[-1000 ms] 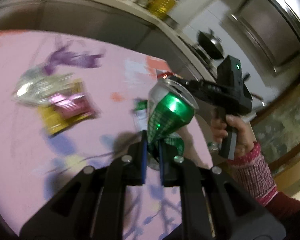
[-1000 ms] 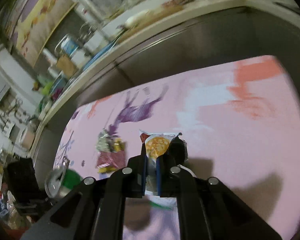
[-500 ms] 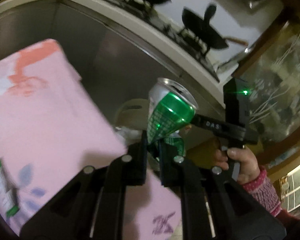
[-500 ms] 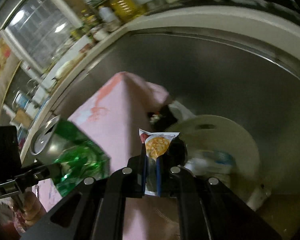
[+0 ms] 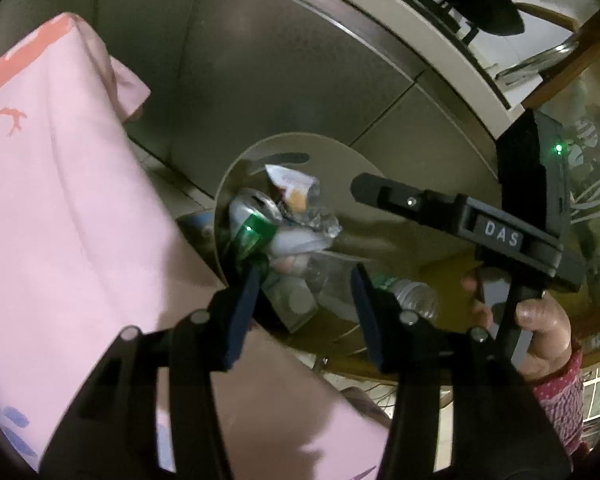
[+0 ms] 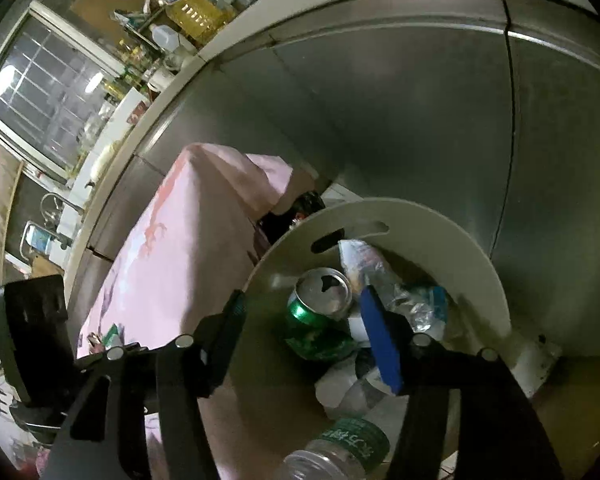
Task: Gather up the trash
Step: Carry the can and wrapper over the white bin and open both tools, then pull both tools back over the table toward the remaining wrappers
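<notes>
- We see the left tool (image 5: pixel 304 280) with its fingers spread wide and nothing between them, poised above the bin (image 5: pixel 384 184).
- We see the right tool (image 6: pixel 300 320) likewise spread and empty, its blue-padded fingers (image 6: pixel 380 344) framing the bin's contents from above.
- The bin (image 6: pixel 432 232) is round and cream-walled, with a slot handle near its rim; it stands on the floor just beside the corner of the surface and in front of a steel cabinet (image 6: pixel 400 112).
- The can (image 5: pixel 252 224), green with a silver top, lies inside the bin, tilted, its opened top facing upward; in the right view the can (image 6: pixel 320 312) sits between the two fingers but we see neither finger touching it.
- The wrapper (image 5: pixel 292 184), with an orange print, rests in the bin just behind the can, against the wall below the slot; in the right view the wrapper (image 6: pixel 356 256) appears at the same place.
- A clear bottle (image 6: pixel 340 448) with a green label lies at the near side of the bin, among crumpled clear plastic and white scraps.
- The surface carries a pink cloth (image 5: pixel 60 220) whose corner hangs down next to the bin.
- The right hand (image 5: pixel 540 332), in a red patterned sleeve, grips the handle of its tool in the left view.
</notes>
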{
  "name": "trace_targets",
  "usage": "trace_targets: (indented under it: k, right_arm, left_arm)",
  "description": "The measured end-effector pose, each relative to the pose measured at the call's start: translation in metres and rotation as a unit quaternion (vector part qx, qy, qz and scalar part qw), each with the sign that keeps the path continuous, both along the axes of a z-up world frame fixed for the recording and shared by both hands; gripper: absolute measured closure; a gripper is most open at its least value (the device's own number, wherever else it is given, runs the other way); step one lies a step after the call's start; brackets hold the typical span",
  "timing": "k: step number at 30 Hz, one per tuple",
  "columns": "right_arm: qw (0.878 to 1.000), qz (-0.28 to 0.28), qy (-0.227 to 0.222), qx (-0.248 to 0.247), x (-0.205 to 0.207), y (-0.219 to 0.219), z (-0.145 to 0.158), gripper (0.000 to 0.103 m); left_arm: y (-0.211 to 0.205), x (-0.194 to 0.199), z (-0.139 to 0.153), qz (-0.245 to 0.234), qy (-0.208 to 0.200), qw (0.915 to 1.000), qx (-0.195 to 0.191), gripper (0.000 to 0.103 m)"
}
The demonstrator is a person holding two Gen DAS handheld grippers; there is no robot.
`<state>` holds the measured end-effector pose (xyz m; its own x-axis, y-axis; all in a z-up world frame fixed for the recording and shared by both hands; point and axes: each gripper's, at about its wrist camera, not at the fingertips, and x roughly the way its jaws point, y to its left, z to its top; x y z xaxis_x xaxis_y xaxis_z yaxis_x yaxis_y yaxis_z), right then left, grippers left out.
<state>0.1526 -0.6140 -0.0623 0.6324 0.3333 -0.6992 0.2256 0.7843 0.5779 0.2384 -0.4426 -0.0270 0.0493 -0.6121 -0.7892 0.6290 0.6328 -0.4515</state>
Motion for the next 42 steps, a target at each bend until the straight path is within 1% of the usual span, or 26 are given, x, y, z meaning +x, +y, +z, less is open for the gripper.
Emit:
trace_targets:
  k: [2, 3, 5, 6, 7, 8, 9, 10, 12, 14, 15, 17, 19, 20, 26, 29, 32, 33, 36, 42]
  right_arm:
    - [1.0, -0.004, -0.011, -0.008, 0.0, 0.005, 0.012, 0.046]
    - [1.0, -0.008, -0.018, -0.021, -0.003, 0.01, 0.021, 0.046]
    - [0.997, -0.012, -0.026, -0.067, -0.007, 0.023, 0.039, 0.046]
    - [0.992, -0.013, -0.032, -0.119, -0.01, 0.038, 0.053, 0.046]
    - [0.987, -0.012, -0.037, -0.155, -0.012, 0.05, 0.062, 0.046]
    - [0.979, -0.007, -0.047, -0.199, -0.017, 0.068, 0.074, 0.046]
    - [0.974, -0.004, -0.054, -0.218, -0.02, 0.077, 0.077, 0.046]
    - [0.967, 0.0, -0.067, -0.247, -0.025, 0.096, 0.086, 0.046]
    - [0.959, 0.002, -0.081, -0.272, -0.031, 0.121, 0.094, 0.046]
    - [0.954, 0.004, -0.093, -0.285, -0.035, 0.146, 0.098, 0.046]
    - [0.953, 0.007, -0.099, -0.285, -0.037, 0.155, 0.099, 0.046]
    - [0.953, 0.017, -0.115, -0.282, -0.04, 0.186, 0.1, 0.046]
    - [0.951, 0.025, -0.122, -0.284, -0.034, 0.211, 0.104, 0.046]
    - [0.95, 0.03, -0.126, -0.285, -0.032, 0.224, 0.105, 0.045]
    - [0.944, 0.055, -0.135, -0.296, -0.033, 0.301, 0.106, 0.043]
    - [0.946, 0.068, -0.135, -0.287, -0.029, 0.325, 0.104, 0.042]
    - [0.941, 0.073, -0.134, -0.302, -0.031, 0.349, 0.103, 0.041]
    - [0.94, 0.077, -0.134, -0.304, -0.03, 0.357, 0.103, 0.041]
    - [0.938, 0.085, -0.133, -0.309, -0.029, 0.374, 0.102, 0.04]
    - [0.934, 0.092, -0.128, -0.321, -0.025, 0.395, 0.099, 0.04]
  left_arm:
    - [0.01, -0.005, 0.01, 0.002, -0.016, 0.9998, -0.009, 0.057]
    - [0.012, -0.007, 0.016, 0.003, -0.023, 0.9996, -0.013, 0.057]
    - [0.023, -0.014, 0.028, 0.007, -0.044, 0.9988, -0.018, 0.057]
    - [0.032, -0.019, 0.035, 0.01, -0.06, 0.9979, -0.019, 0.057]
    - [0.039, -0.025, 0.041, 0.014, -0.074, 0.997, -0.017, 0.057]
    - [0.052, -0.032, 0.046, 0.021, -0.092, 0.9954, -0.016, 0.057]
    - [0.065, -0.035, 0.049, 0.026, -0.103, 0.9942, -0.015, 0.057]
    - [0.074, -0.039, 0.051, 0.031, -0.11, 0.9933, -0.015, 0.057]
    - [0.102, -0.048, 0.053, 0.047, -0.124, 0.991, -0.012, 0.057]
    - [0.129, -0.055, 0.053, 0.064, -0.13, 0.9895, -0.009, 0.057]
    - [0.146, -0.061, 0.052, 0.075, -0.133, 0.9882, -0.005, 0.057]
    - [0.173, -0.067, 0.05, 0.093, -0.14, 0.9858, 0.003, 0.057]
    - [0.208, -0.074, 0.047, 0.114, -0.147, 0.9824, 0.012, 0.057]
    - [0.218, -0.077, 0.046, 0.123, -0.15, 0.9809, 0.015, 0.057]
    - [0.31, -0.089, 0.043, 0.197, -0.159, 0.9671, 0.029, 0.057]
    - [0.353, -0.094, 0.042, 0.231, -0.16, 0.9594, 0.028, 0.057]
    - [0.382, -0.098, 0.041, 0.258, -0.16, 0.9523, 0.028, 0.057]
    - [0.398, -0.099, 0.039, 0.272, -0.16, 0.9487, 0.029, 0.057]
    - [0.426, -0.103, 0.035, 0.297, -0.157, 0.9416, 0.03, 0.057]
    - [0.468, -0.107, 0.031, 0.334, -0.154, 0.9293, 0.032, 0.057]
